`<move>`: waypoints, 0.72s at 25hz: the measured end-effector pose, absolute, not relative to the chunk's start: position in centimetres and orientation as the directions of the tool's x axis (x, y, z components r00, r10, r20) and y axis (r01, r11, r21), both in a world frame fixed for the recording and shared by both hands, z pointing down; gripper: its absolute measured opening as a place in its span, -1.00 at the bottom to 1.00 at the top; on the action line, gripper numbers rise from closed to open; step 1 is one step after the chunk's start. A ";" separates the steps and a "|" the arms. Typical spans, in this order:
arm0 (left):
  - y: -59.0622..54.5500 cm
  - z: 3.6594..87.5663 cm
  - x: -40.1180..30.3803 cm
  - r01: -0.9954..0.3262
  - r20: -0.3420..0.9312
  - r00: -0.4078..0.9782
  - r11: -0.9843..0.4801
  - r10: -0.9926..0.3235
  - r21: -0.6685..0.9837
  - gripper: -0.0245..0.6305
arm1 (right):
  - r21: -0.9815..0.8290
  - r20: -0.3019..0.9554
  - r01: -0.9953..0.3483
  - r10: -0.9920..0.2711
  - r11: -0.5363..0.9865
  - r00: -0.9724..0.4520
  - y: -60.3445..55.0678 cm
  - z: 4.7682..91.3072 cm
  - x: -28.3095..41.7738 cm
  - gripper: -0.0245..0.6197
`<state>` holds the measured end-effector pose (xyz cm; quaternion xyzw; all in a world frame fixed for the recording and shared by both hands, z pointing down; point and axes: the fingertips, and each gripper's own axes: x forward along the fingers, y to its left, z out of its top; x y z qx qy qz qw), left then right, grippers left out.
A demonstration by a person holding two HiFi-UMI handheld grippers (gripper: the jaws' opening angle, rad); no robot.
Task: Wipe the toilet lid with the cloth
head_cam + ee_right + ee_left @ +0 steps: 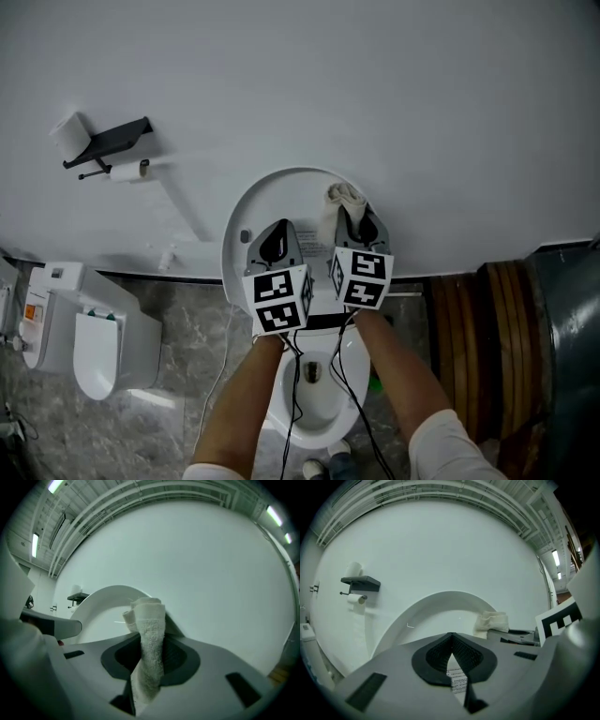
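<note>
1. My right tongs [149, 623] are clamped on the cloth [150, 639]. The pale towelling runs up between the two dark pads and bunches into a folded wad above their tips.
2. My left tongs [451, 635] are pressed fully together with nothing between them. Only a thin slit shows lower down, behind the tips.
3. The toilet lid [281, 192] stands raised, its white round face towards me and its back against the white wall [375, 84].
4. In the head view both tongs point at the lid, side by side and near each other. The left is in front of the lid's middle and the right is towards its upper right edge.
5. The cloth sits at that upper right part of the lid, close to the rim. I cannot tell whether it actually touches the surface of the lid.
6. The open toilet bowl [314, 412] lies below my forearms, and black cables run down from the tongs across it.
7. On the wall to the left is a dark paper holder [114, 139]. One roll [70, 131] stands on top of it and another hangs beneath.
8. The floor [187, 328] is grey and marbled.
</note>
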<state>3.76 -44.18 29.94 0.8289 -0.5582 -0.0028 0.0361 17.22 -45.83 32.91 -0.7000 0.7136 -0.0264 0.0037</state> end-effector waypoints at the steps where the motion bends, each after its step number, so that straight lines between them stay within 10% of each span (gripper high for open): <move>1: -44.1 30.2 3.5 -0.928 0.040 0.371 -0.369 -0.928 0.062 -0.89 | -0.045 0.022 -0.998 -0.999 0.031 -0.032 -45.7 32.8 16.8 -0.65; 18: -41.2 35.8 -13.1 -0.985 0.096 0.145 -0.153 -0.985 -0.081 -0.89 | -0.104 -0.002 -0.894 -0.899 0.435 -0.438 -45.7 38.3 -3.5 -0.65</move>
